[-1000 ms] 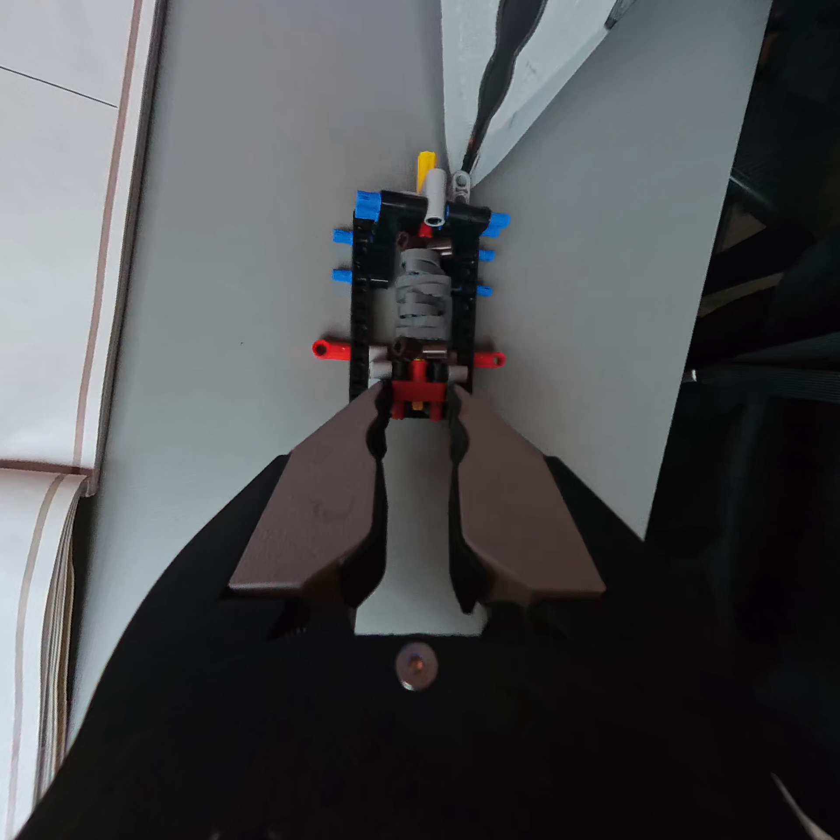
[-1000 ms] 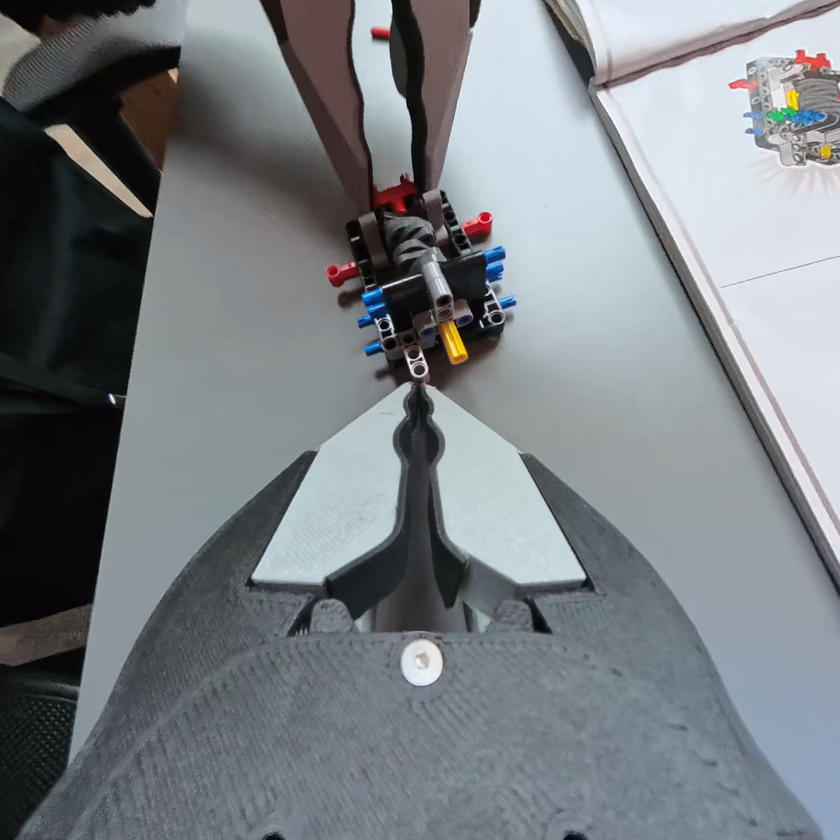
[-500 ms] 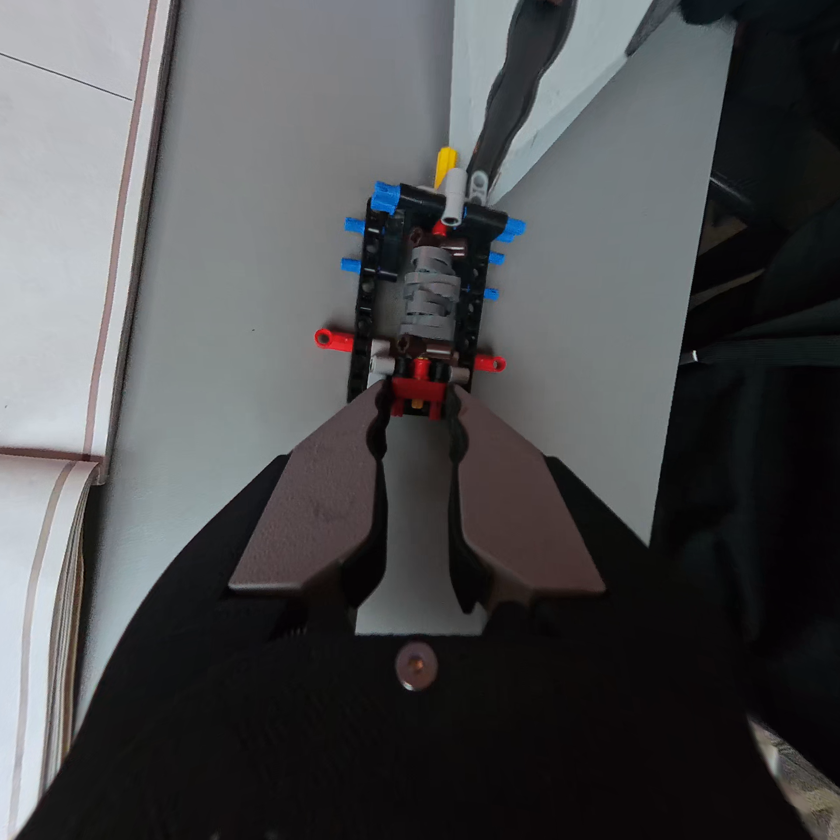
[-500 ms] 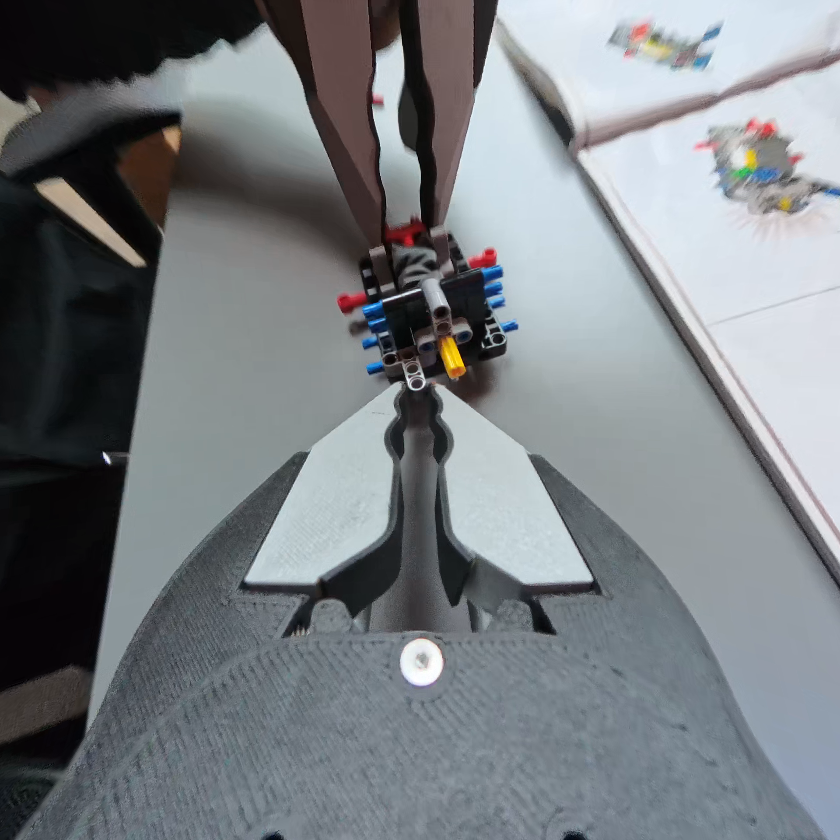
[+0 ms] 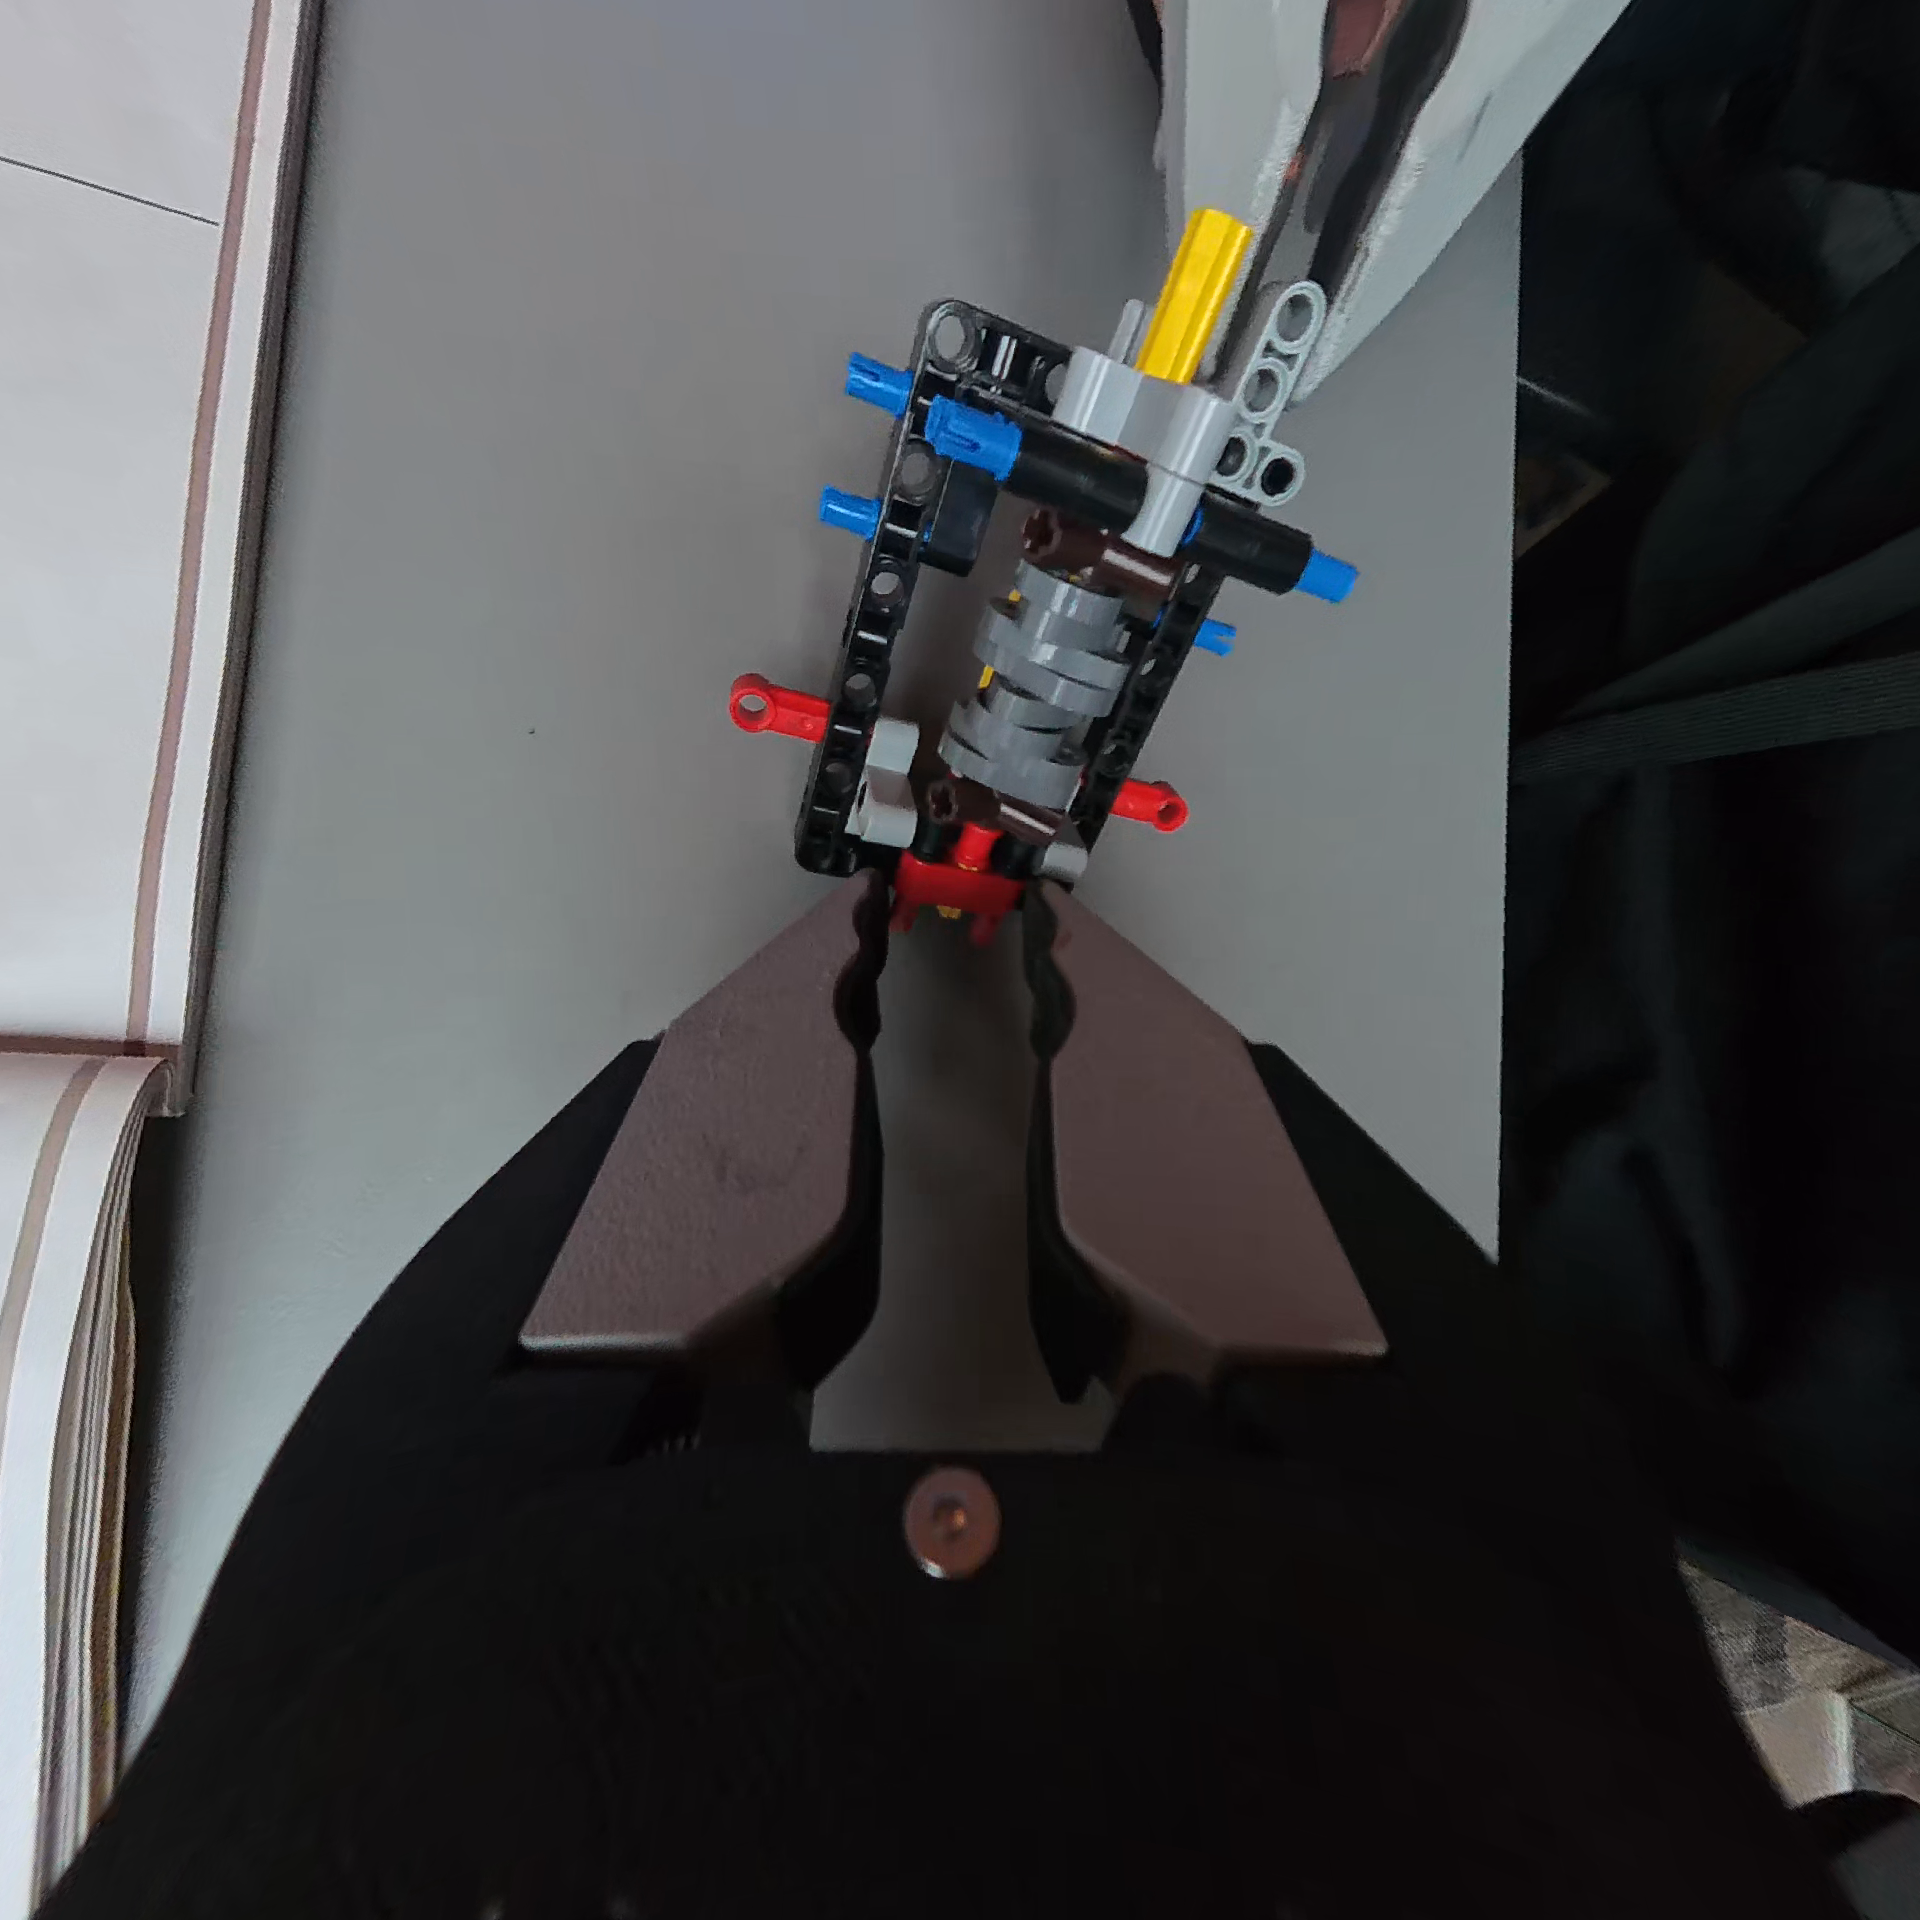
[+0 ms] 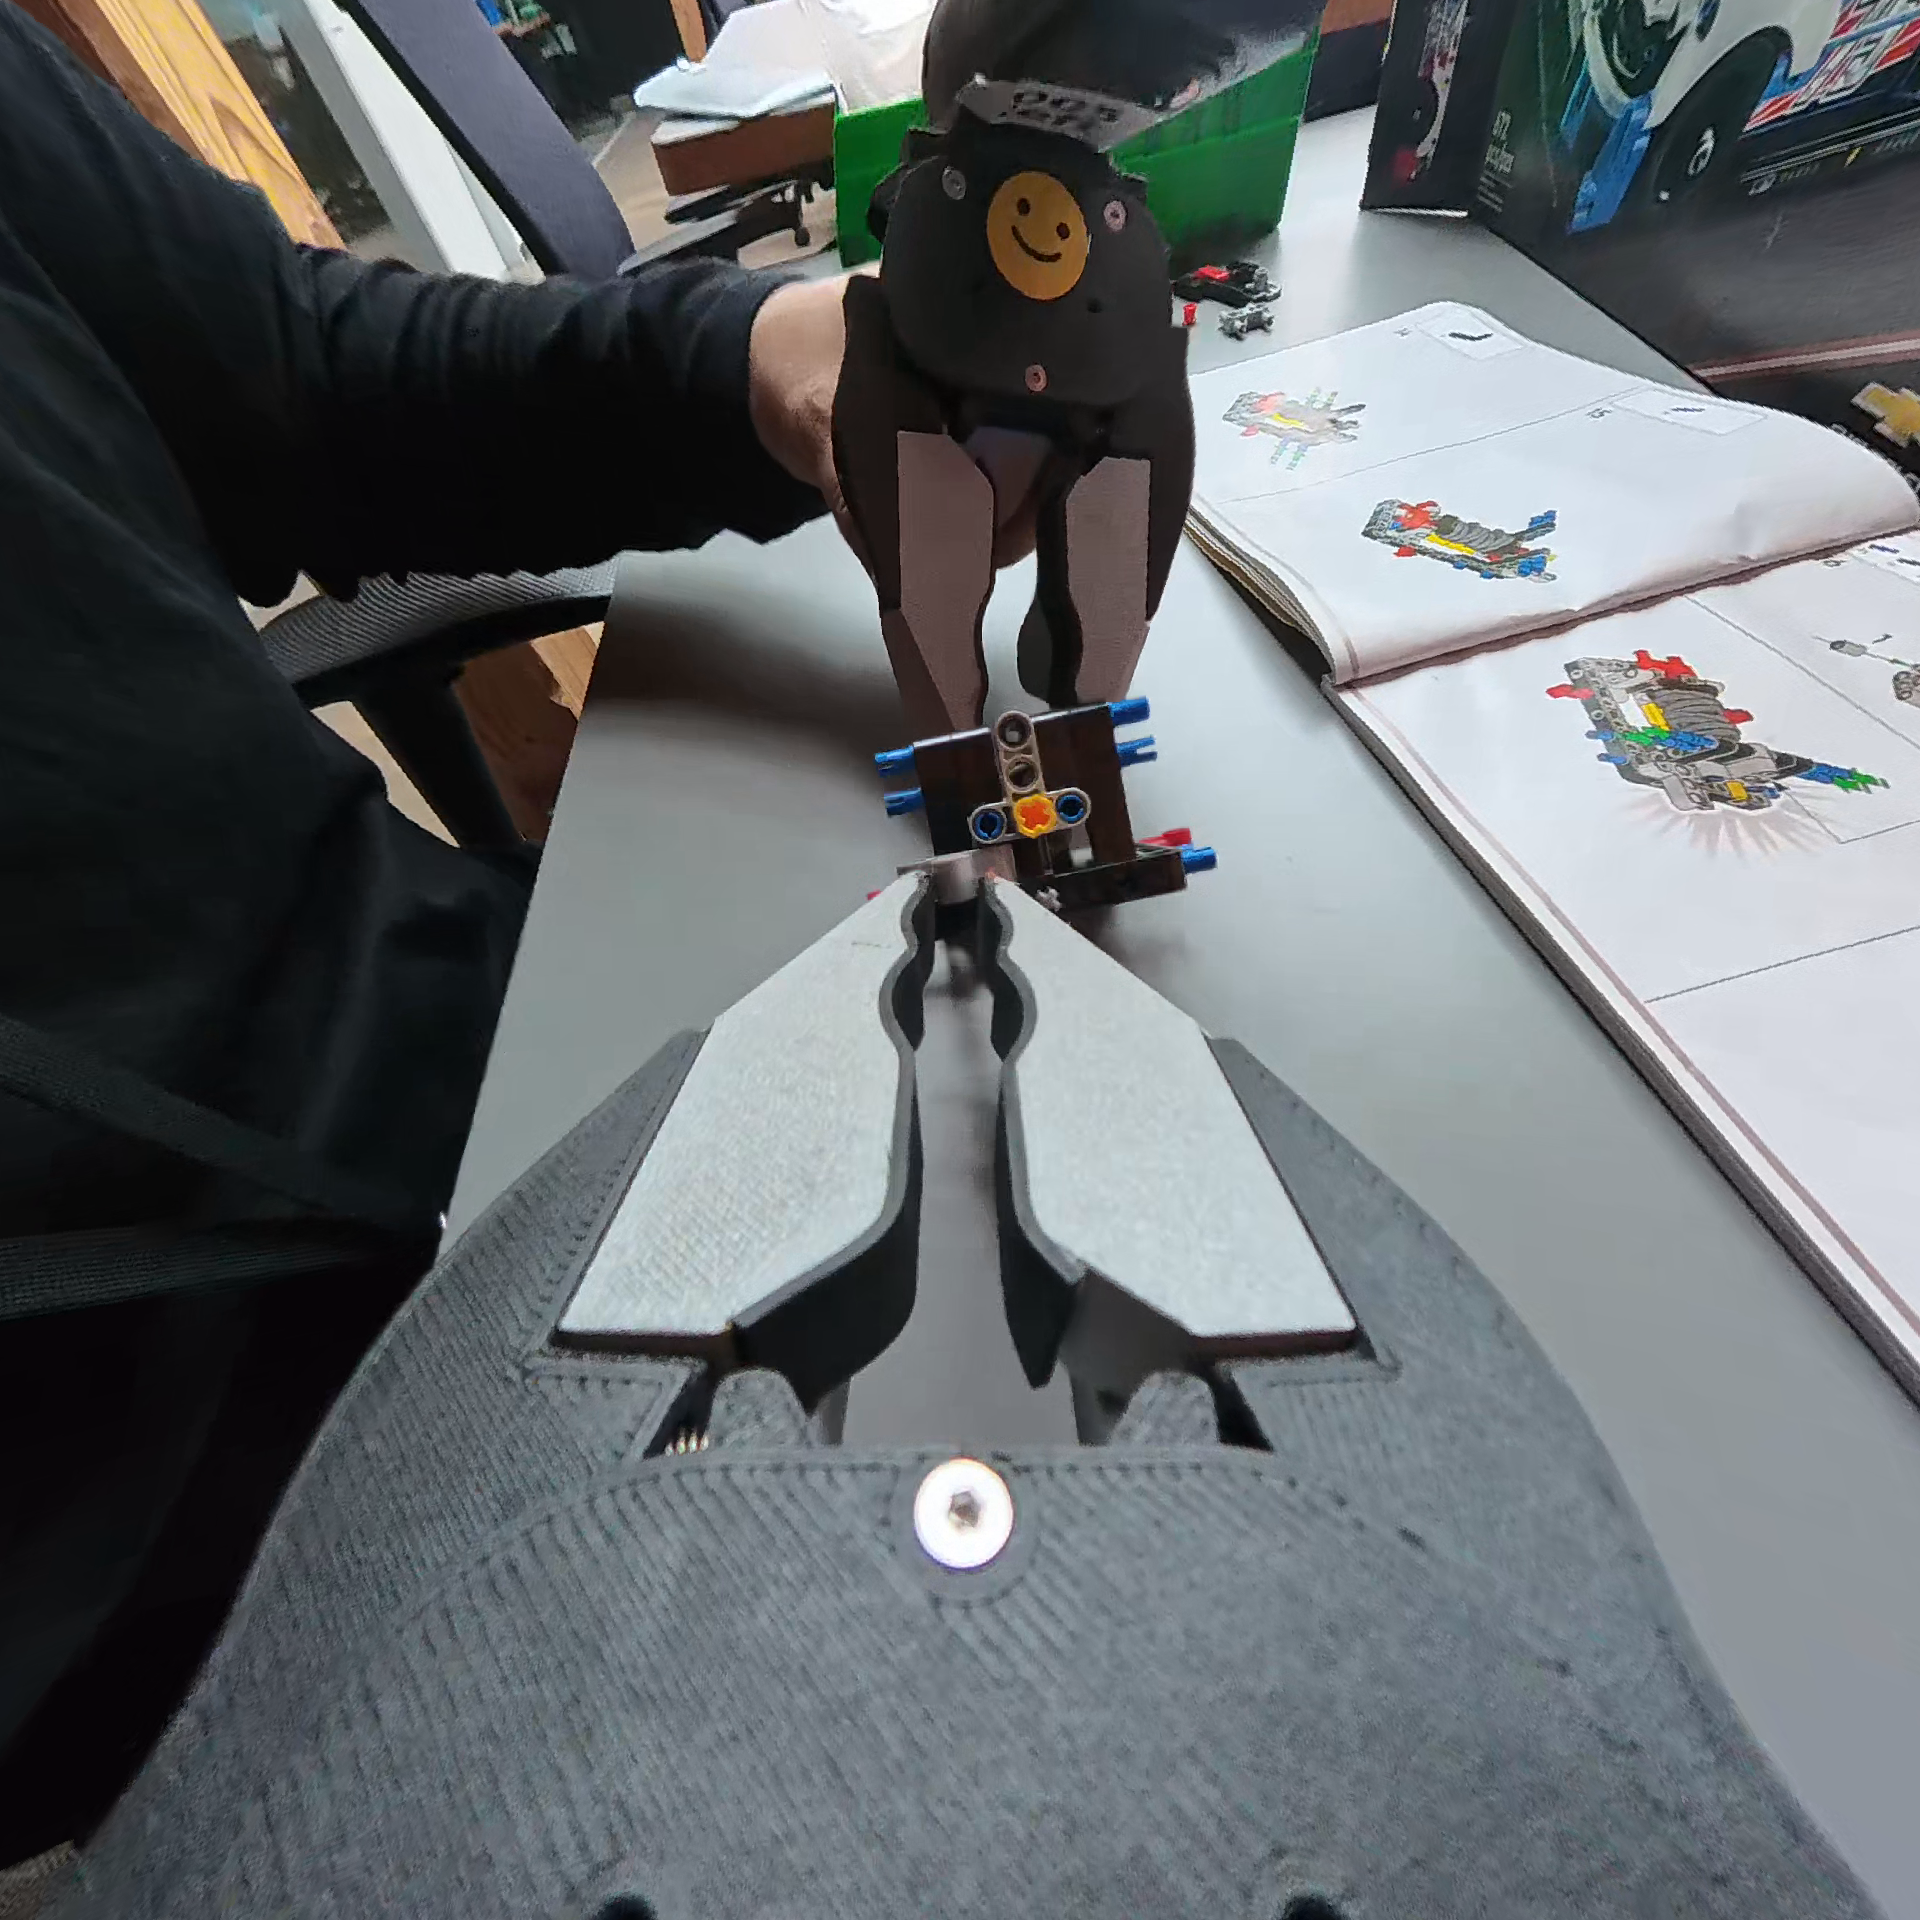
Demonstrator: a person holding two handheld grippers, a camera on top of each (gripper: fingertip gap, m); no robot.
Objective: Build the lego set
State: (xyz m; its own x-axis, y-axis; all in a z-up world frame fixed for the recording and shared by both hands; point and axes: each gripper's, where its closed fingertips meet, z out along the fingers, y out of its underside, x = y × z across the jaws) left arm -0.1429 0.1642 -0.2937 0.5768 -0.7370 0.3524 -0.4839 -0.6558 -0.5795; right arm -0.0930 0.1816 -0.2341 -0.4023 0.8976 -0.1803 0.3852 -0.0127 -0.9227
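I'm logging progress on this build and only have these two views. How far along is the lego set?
Done: a black frame assembly with a grey drum, blue pins and a yellow axle is built. In hand: the left gripper clamps its red end, and the right gripper pinches a grey piece at the other end. Left: loose parts lie behind the open instruction booklet; how many steps remain can't be told.

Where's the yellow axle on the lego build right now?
In the left wrist view the yellow axle sticks out of the grey connector at the far end of the lego assembly, beside the right gripper.
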